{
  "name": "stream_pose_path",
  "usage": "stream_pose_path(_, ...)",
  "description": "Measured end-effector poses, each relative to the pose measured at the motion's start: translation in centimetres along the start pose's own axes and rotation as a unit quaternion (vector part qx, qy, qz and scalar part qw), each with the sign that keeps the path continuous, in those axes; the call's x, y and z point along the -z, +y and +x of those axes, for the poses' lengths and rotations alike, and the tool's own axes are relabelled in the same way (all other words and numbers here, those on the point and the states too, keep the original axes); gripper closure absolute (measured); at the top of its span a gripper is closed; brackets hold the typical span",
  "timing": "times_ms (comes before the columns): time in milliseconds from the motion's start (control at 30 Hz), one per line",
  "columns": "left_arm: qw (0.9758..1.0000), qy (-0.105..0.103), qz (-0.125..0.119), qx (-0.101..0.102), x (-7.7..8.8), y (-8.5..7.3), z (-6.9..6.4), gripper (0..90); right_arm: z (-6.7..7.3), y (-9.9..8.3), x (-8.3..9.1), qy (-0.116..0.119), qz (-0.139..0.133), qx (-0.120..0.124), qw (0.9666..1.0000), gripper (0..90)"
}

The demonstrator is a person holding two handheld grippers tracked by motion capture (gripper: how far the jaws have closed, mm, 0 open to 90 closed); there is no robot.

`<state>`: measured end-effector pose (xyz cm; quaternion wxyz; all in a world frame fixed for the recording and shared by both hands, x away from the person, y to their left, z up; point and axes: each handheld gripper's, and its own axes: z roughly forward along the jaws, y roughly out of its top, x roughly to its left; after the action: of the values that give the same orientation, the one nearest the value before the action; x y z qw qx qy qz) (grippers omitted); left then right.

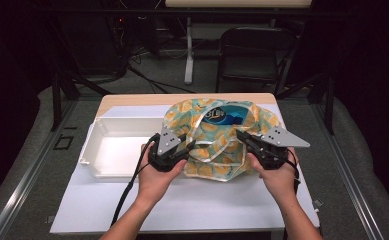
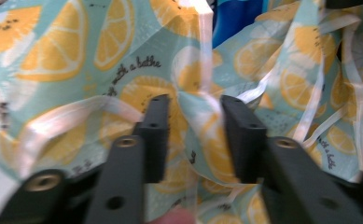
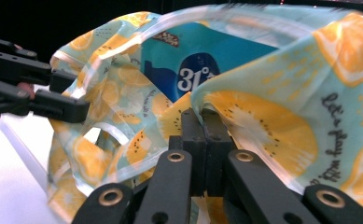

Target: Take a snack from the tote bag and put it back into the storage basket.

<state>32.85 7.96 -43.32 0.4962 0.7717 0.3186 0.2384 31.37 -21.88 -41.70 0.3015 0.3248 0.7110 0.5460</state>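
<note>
1. High view: I see the lemon-print bag (image 1: 217,137) on the white surface (image 1: 192,205), just right of a white tray (image 1: 114,147). My left gripper (image 1: 188,146) and right gripper (image 1: 242,136) meet its near edge.
2. Left gripper view: jaws stand narrowly apart with a bag fold (image 2: 195,116) between them; whether the pads press it I cannot tell.
3. Right gripper view: jaws pinched tight on the bag's rim (image 3: 207,105); a blue packet (image 3: 193,65) shows inside.

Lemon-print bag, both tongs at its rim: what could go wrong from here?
1. The left tongs straddle a fold of the bag without pinching it; the rim may slip out.
2. The right tongs hold only a thin edge, so pulling may tear it free.
3. The blue pack inside could spill.
</note>
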Motion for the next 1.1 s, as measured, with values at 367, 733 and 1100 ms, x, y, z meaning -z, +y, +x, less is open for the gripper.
stream_pose_path(367, 0.9989, -0.030, -0.033, 0.011, 1.9, 3.6, 3.2, 90.0, -1.8, 1.9, 0.3, -0.030, -0.022, 0.007, 0.9993, 90.0)
stream_pose_path(733, 0.9950, -0.031, -0.080, 0.051, 0.9, 8.3, 7.8, 90.0, -3.6, 6.2, -1.4, -0.054, -0.029, 0.025, 0.9978, 90.0)
stream_pose_path(1100, 0.9904, -0.012, -0.039, 0.132, -4.5, 7.7, 10.5, 89.2, -6.3, 8.0, -4.8, -0.084, 0.029, -0.026, 0.9957, 90.0)
